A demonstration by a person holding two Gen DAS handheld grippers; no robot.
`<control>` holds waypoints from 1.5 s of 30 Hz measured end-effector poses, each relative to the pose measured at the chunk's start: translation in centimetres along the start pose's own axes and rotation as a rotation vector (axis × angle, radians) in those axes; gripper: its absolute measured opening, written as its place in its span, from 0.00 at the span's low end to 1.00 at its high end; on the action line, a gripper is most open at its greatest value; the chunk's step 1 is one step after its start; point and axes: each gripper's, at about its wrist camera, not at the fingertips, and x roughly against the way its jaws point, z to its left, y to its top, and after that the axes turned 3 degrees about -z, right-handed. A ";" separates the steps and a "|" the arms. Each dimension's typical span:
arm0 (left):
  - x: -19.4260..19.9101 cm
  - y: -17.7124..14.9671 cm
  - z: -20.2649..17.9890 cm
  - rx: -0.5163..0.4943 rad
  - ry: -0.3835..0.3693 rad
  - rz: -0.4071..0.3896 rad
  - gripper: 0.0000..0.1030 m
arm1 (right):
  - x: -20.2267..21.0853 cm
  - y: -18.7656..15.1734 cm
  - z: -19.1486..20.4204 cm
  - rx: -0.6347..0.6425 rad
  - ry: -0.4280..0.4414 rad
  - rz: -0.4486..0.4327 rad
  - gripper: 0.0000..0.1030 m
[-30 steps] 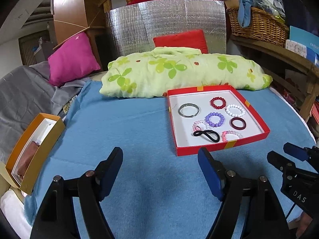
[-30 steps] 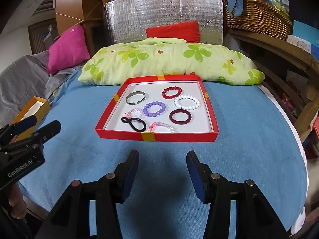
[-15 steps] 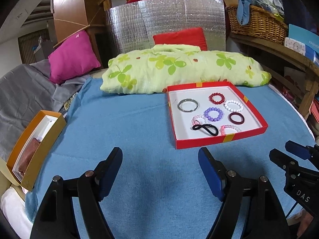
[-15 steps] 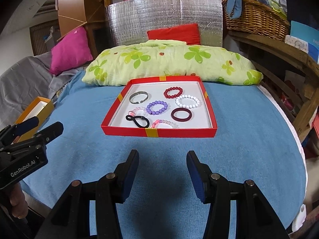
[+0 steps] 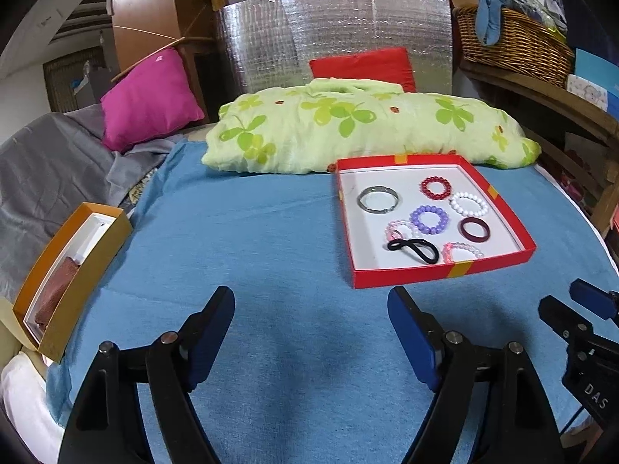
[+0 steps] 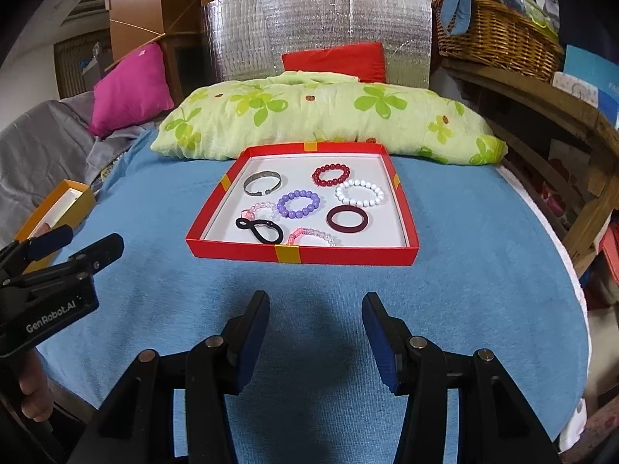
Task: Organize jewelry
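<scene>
A shallow red box sits on the blue cloth and holds several bracelets: a silver bangle, a red bead one, a white bead one, a purple bead one, a dark maroon ring, two pink bead ones and a black hair tie. An orange box with a brown item inside lies at the left edge. My left gripper is open and empty, well short of the red box. My right gripper is open and empty, in front of the red box.
A green flowered pillow lies behind the red box. A pink cushion and grey cloth are at the back left. A wooden shelf with a wicker basket stands on the right. The table edge drops off at right.
Both grippers have drawn back slightly from the red box, which now looks a little farther away. The jaws stay open. Nothing on the cloth has moved.
</scene>
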 end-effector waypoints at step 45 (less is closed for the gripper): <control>-0.8 0.0 -0.1 0.062 0.012 0.017 0.80 | -0.2 -0.1 -0.9 -0.040 -0.004 0.007 0.55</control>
